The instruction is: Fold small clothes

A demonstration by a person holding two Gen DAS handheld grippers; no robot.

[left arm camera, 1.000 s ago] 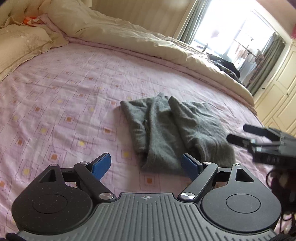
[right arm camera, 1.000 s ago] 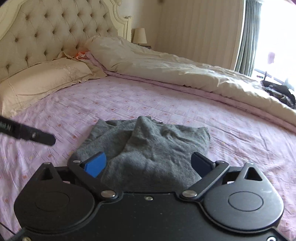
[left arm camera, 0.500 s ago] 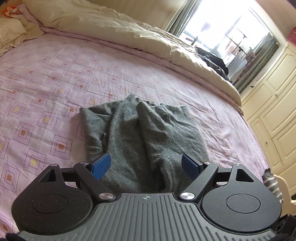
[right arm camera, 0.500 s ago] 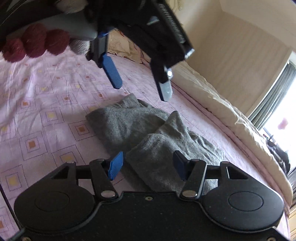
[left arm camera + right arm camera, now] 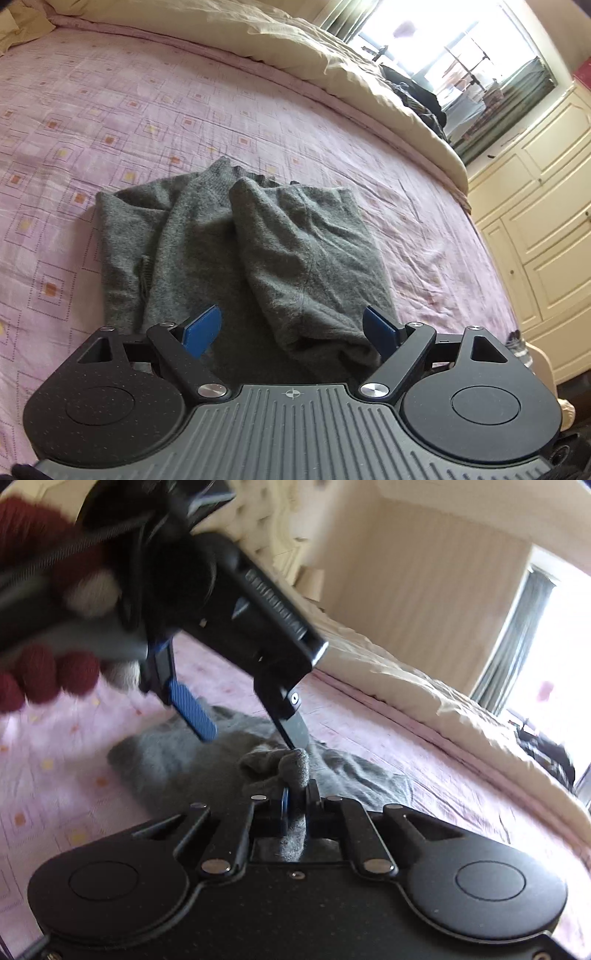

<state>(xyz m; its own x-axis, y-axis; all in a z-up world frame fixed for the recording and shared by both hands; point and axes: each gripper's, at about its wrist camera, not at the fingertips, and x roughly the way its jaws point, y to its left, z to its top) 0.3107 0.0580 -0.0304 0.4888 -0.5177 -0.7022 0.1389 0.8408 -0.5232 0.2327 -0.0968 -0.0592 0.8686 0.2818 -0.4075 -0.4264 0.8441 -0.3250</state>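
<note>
Your grey knit garment (image 5: 236, 254) lies partly folded on the pink patterned bedsheet (image 5: 110, 110), two lengthwise folds running side by side away from you, with the cream duvet (image 5: 295, 48) bunched along the far edge of the bed. Your left gripper (image 5: 291, 330) hovers over the garment's near end with its jaws spread wide; the blue pads (image 5: 202, 330) straddle the cloth without pressing on it. Your right gripper (image 5: 295, 801) has just been closing, and its jaws now pinch a raised bunch of the grey knit, which puckers up between and above the fingertips. In the right wrist view your left gripper comes in from the upper left, held by a hand in a dark red glove (image 5: 44, 675), one of its fingers reaching down just beside that pinched bunch.
</note>
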